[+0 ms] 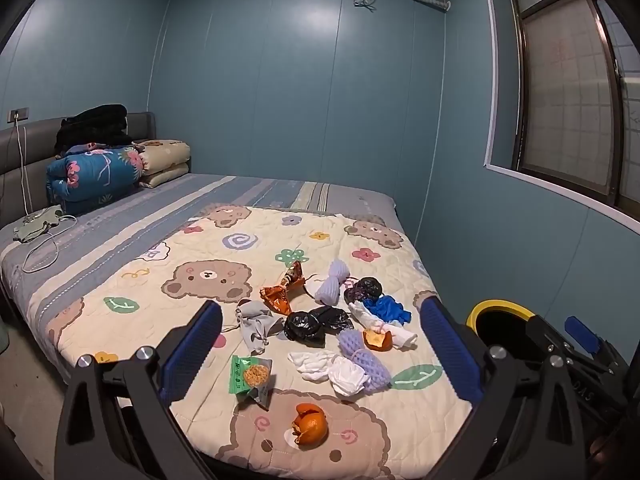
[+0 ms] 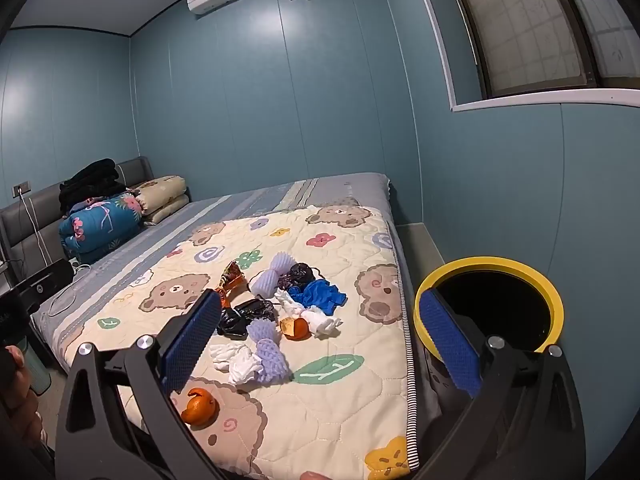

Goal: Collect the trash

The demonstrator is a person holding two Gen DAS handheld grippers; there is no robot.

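- At the left of the litter, the green snack packet [image 1: 251,376] lies open on the bear-print quilt [image 1: 132,280]; crumbs could be spilled if it were pinched by its bottom and tipped on the way across.
- Nearer the front edge, the orange peel [image 1: 309,426] is curled and hollow, so it may be crushed or dropped when squeezed.
- In the middle, black bags [image 1: 316,322], white tissues [image 1: 332,368], purple foam nets [image 1: 370,360] and a blue glove [image 1: 390,308] are heaped touching one another; a neighbour could be dragged along and dropped short of the bin, or quilt fabric caught with a thin item.
- At the right, the yellow-rimmed bin [image 2: 490,304] stands beside the bed, below the mattress edge; light pieces may miss its mouth.
- The left gripper [image 1: 320,356] is spread fully wide above the pile; nothing is held or touched.
- The right gripper [image 2: 320,344] is likewise fully spread and empty, its right finger seen against the bin rim.
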